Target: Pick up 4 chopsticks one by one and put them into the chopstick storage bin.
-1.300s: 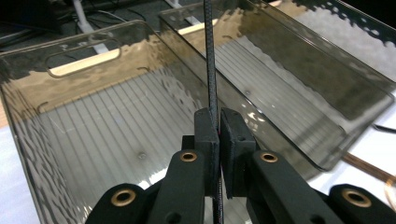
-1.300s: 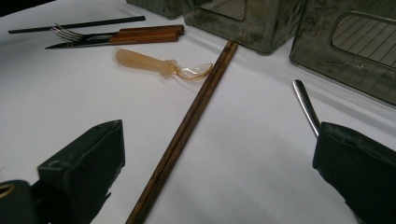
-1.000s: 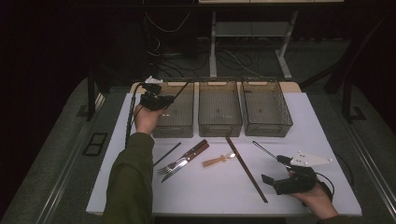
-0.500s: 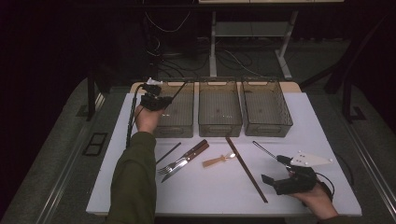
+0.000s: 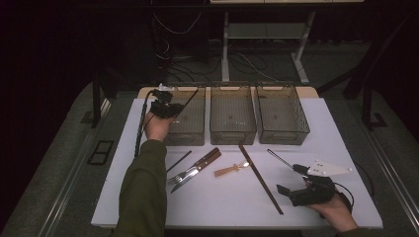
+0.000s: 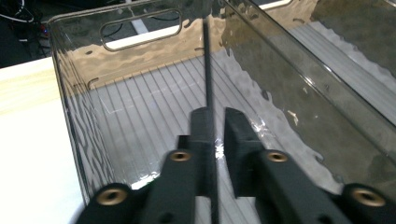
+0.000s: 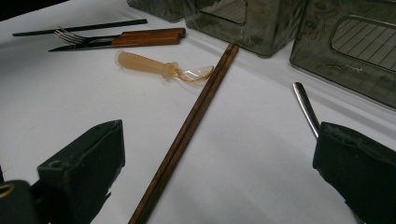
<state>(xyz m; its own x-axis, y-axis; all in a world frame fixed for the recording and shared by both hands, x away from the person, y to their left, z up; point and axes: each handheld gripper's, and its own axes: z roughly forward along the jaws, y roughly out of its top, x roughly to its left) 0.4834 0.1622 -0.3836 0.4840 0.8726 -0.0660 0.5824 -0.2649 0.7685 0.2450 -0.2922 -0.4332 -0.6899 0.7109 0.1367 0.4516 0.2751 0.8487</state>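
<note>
1. My left tongs [image 6: 215,140] hover over the leftmost bin [image 5: 185,121]; their jaws have just been easing apart, with a thin, straight black chopstick [image 6: 206,70] between them, one pad touching it.
2. On the bench [image 5: 148,197] lie a second black chopstick [image 5: 179,161], fork [image 5: 184,174], knife [image 5: 203,160], spoon [image 5: 230,170] and brown chopsticks [image 5: 260,177].
3. My right tongs [image 7: 219,163] rest wide apart, empty.

My left gripper [image 6: 212,140], held over the leftmost clear smoky plastic bin [image 6: 70,107], has just been easing its jaws apart. The thin black chopstick [image 6: 206,70] now stands between them, against one pad with a narrow gap beside the other, its tip slanting into the bin.
</note>
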